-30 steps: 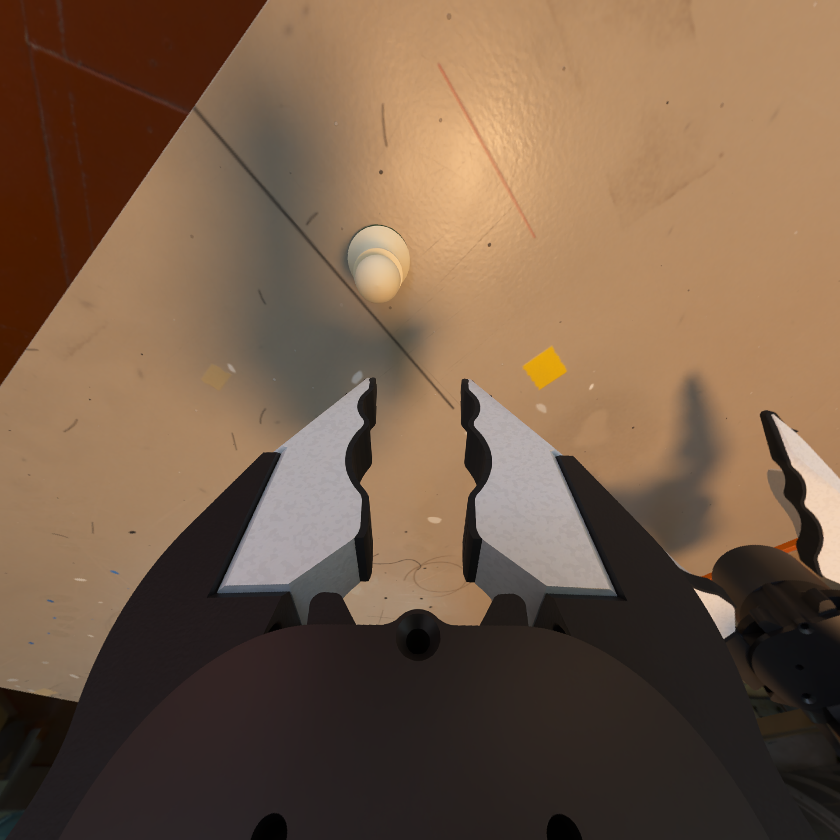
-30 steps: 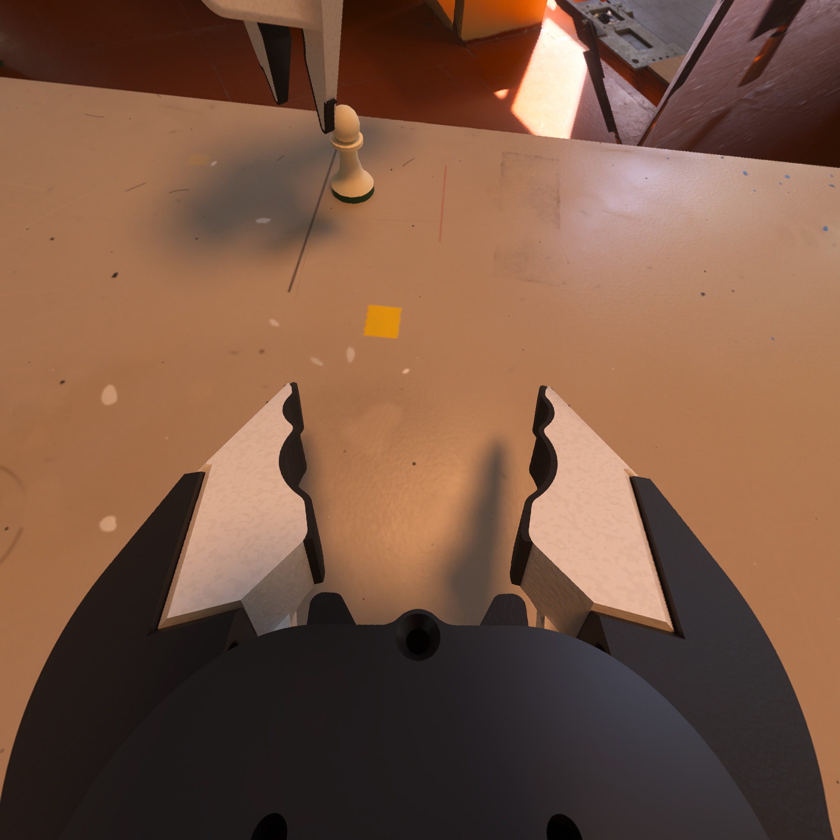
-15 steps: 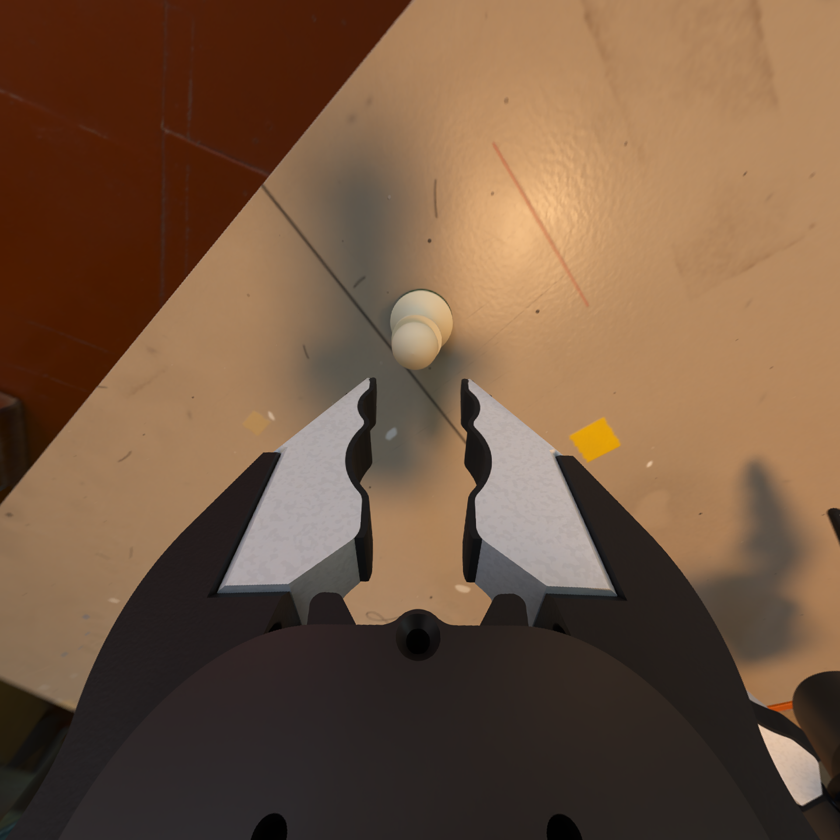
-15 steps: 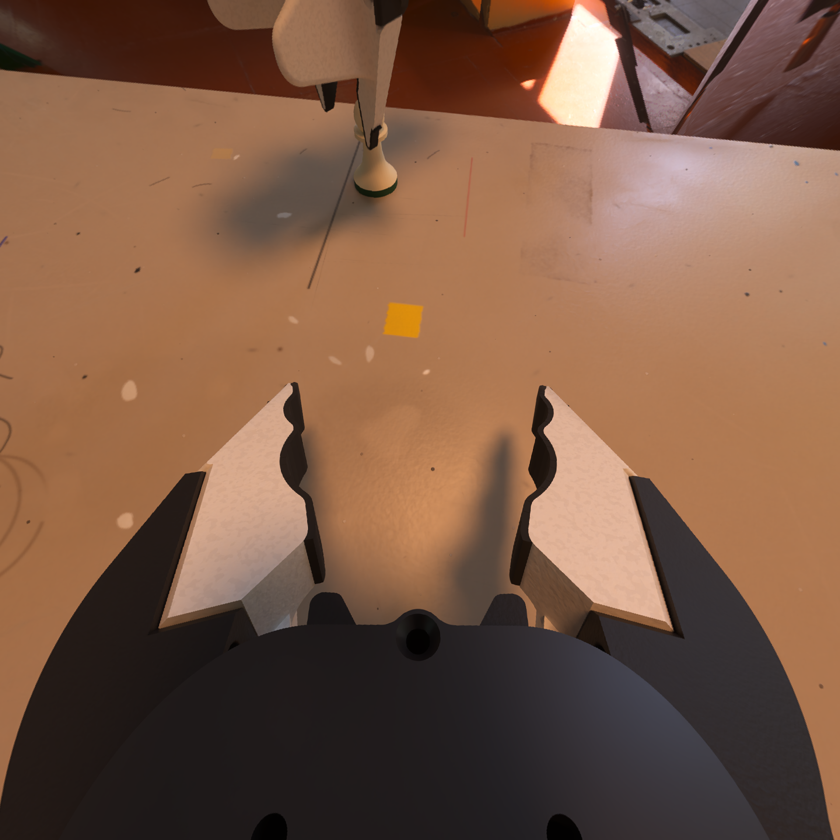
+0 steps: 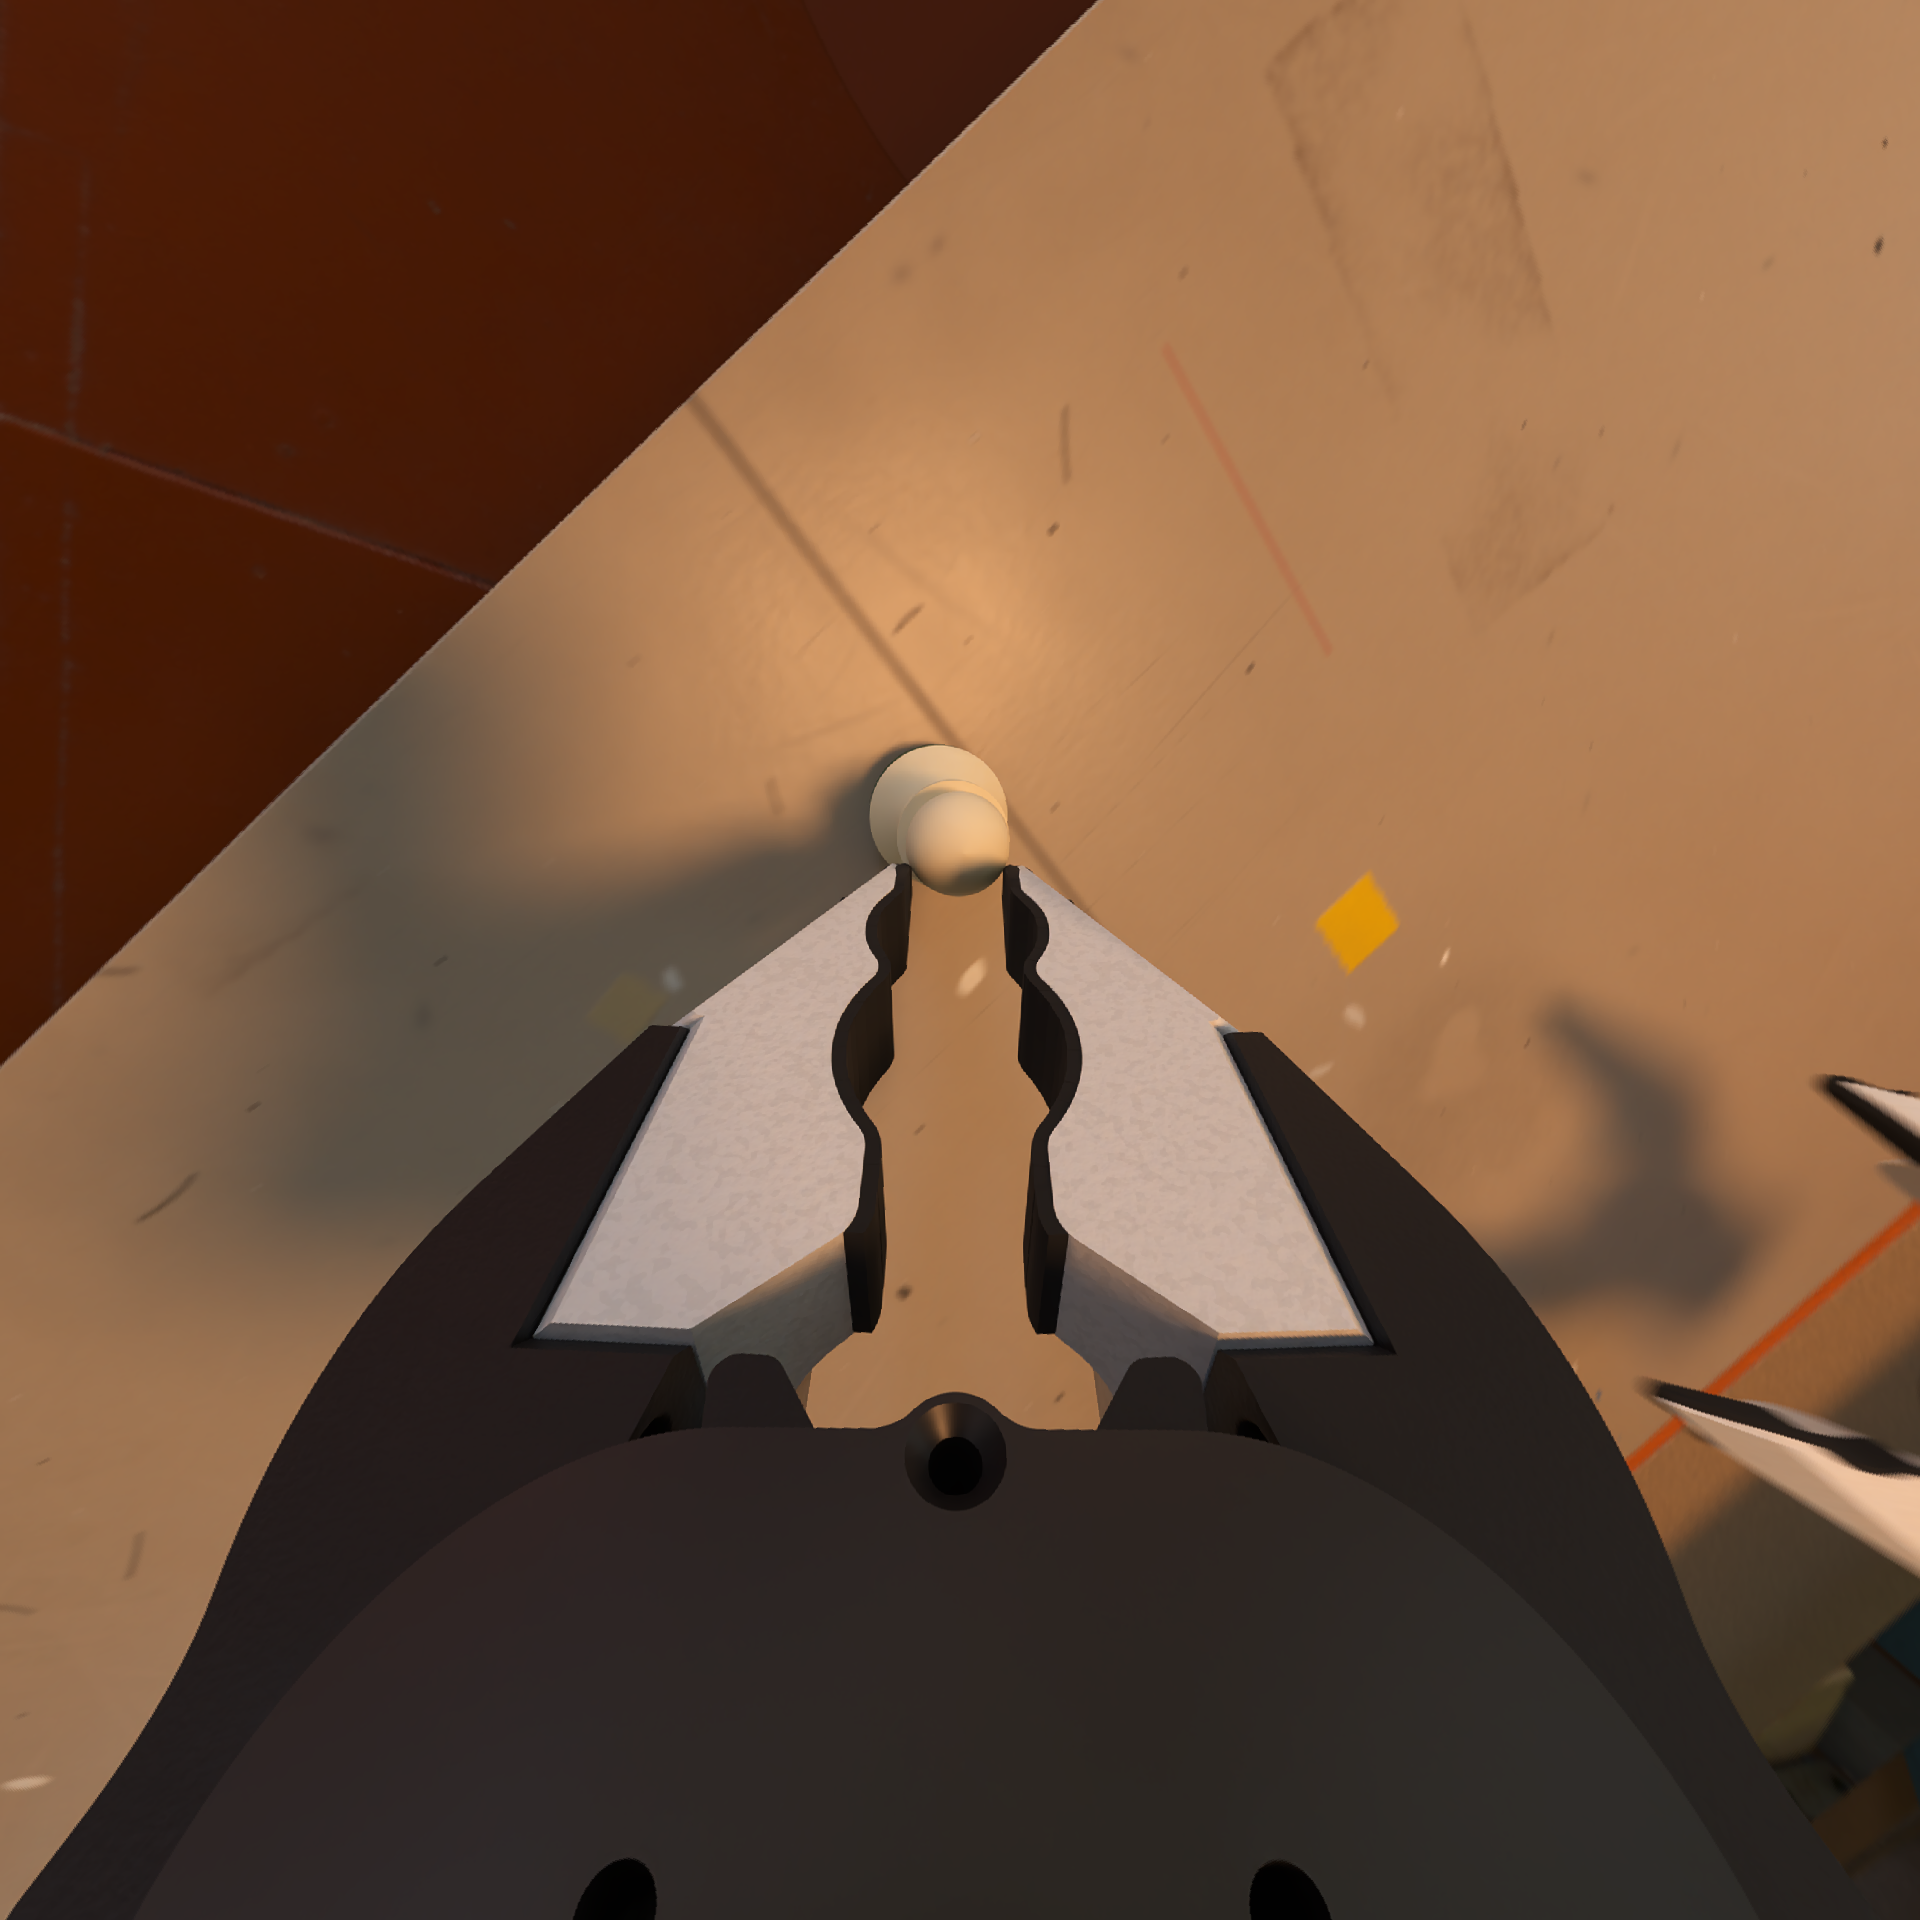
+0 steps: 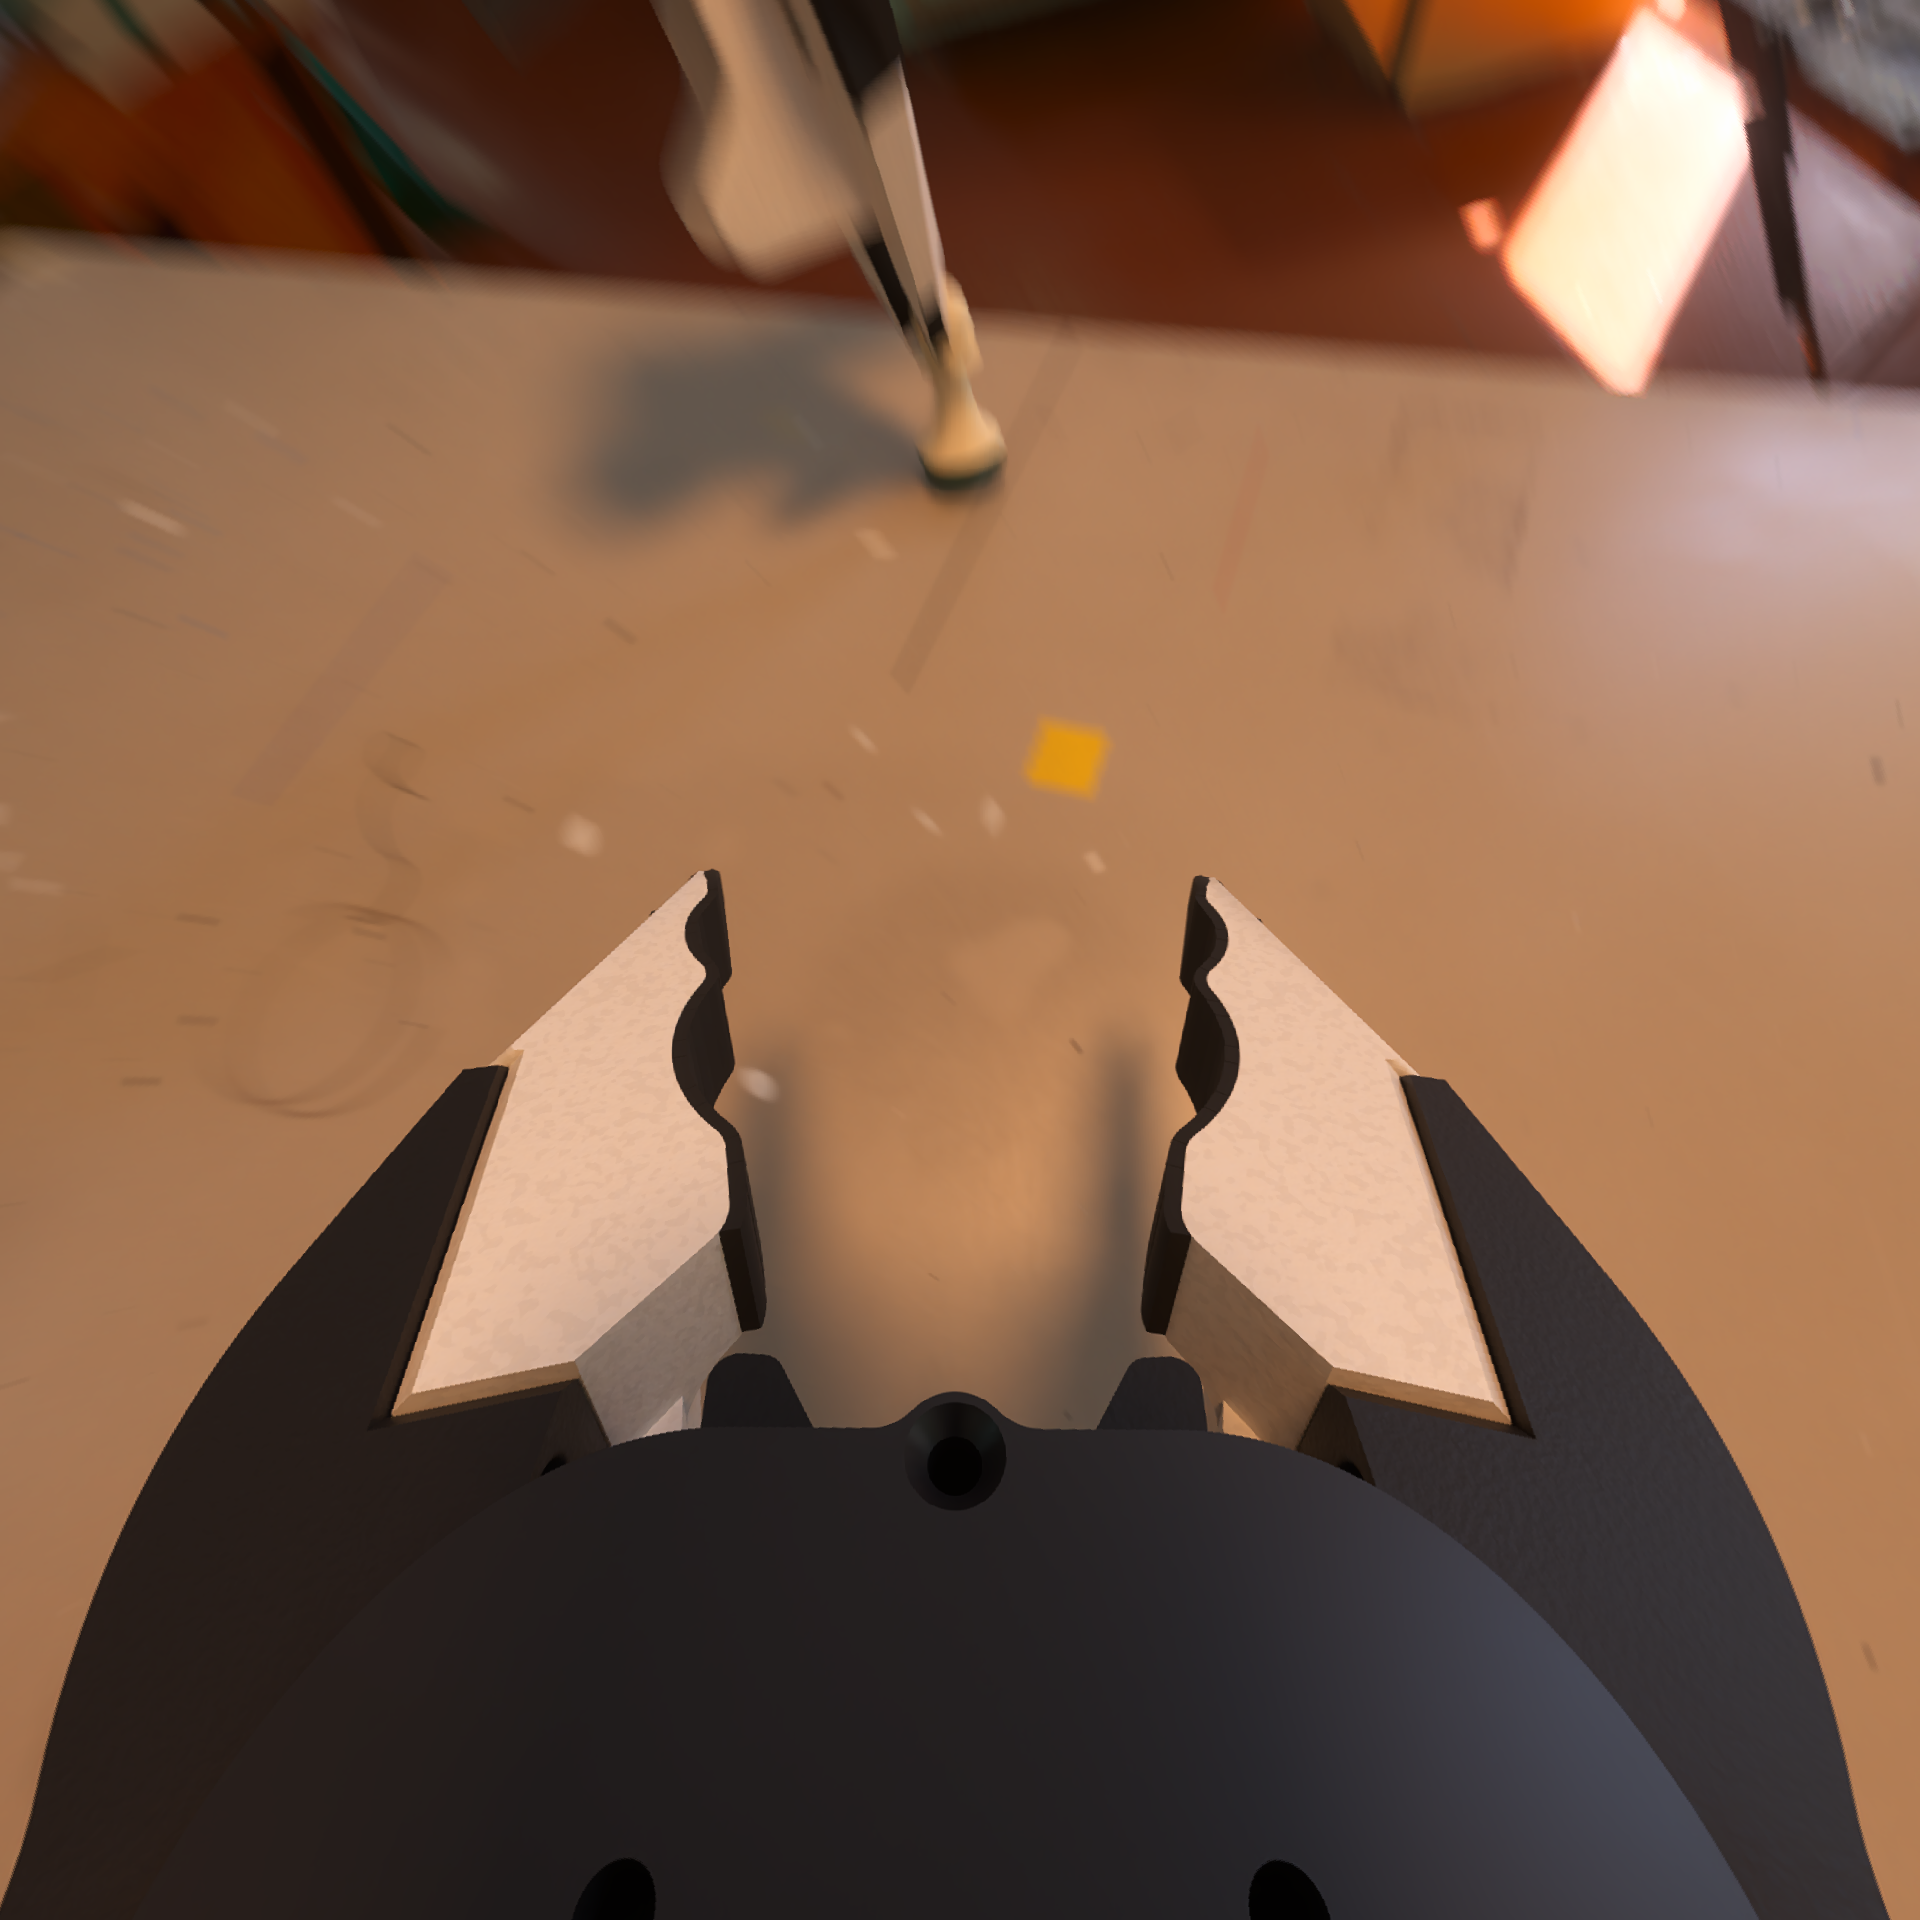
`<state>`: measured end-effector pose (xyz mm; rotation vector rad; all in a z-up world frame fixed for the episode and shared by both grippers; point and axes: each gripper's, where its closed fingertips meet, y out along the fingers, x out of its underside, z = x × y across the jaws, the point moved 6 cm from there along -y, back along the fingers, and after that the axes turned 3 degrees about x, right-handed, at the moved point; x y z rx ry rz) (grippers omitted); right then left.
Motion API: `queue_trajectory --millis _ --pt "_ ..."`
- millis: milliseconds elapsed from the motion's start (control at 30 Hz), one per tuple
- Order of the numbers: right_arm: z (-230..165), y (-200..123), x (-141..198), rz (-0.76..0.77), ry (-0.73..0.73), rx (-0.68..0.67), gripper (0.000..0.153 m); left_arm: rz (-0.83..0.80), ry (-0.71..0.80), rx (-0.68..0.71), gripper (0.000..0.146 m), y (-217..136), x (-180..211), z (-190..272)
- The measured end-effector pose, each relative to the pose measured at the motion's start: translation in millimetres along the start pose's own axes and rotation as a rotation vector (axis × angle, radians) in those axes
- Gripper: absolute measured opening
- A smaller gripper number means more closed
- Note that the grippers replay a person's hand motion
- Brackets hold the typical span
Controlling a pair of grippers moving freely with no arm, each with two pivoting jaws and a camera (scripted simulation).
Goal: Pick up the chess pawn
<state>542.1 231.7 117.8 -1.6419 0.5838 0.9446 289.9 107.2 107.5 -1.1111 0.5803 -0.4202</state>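
Observation:
A cream chess pawn (image 5: 951, 836) stands on the tan table (image 5: 1558, 727) near its edge. In the left wrist view I look down on its round head. My left gripper (image 5: 954, 873) has its fingertips pressed against both sides of the head, shut on it. In the blurred right wrist view the pawn's base (image 6: 961, 436) rests on the table, with the left gripper (image 6: 920, 312) reaching down onto its top. My right gripper (image 6: 954, 883) is open and empty, low over the table and well short of the pawn.
A small yellow square (image 5: 1356, 920) lies flat on the table between the two grippers; it also shows in the right wrist view (image 6: 1065, 758). The table edge runs diagonally just behind the pawn, with dark red floor (image 5: 364, 312) beyond. The right gripper's fingers (image 5: 1808, 1444) show at the right edge.
My left gripper came down and forward onto the pawn and its jaws narrowed around the head. The right wrist view has swung and is blurred; the right gripper stays open.

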Motion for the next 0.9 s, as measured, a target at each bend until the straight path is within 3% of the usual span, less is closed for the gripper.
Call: queue_trajectory --millis 67,133,233,367,500,633,733,833,900 --pt "-7.7 -26.8 -24.1 0.211 0.021 -0.083 0.084 0.010 0.015 0.036 0.017 -15.8 12.4 -19.5" --pt "-9.0 -49.0 -40.9 0.431 0.104 -0.054 0.079 0.032 0.049 0.059 0.017 -37.5 29.9 -39.7" --pt "-1.3 -57.6 -46.8 0.538 0.161 0.000 0.078 0.063 0.082 0.102 0.017 -80.8 71.4 -62.5" --pt "-5.5 -37.4 -45.1 0.425 0.202 0.038 0.096 0.146 0.099 0.166 0.017 -155.3 157.6 -80.4" --pt "-46.5 -6.4 -51.3 0.354 0.142 -0.025 0.101 0.269 0.108 0.168 0.017 -233.0 264.4 -112.4" --pt "-115.9 32.5 -54.5 0.242 0.092 -0.146 0.101 0.368 -0.007 0.114 0.017 -301.8 381.9 -164.2" --pt "-186.7 63.1 -61.5 0.249 0.087 -0.302 0.101 0.452 -0.133 -0.011 0.017 -348.2 471.0 -204.5" --pt "-258.0 103.5 -83.9 0.216 0.044 -0.452 0.101 0.509 -0.270 -0.136 0.017 -380.5 552.3 -238.8" --pt "-295.5 132.0 -105.3 0.157 -0.006 -0.453 0.101 0.538 -0.362 -0.188 0.017 -389.1 594.7 -256.1"
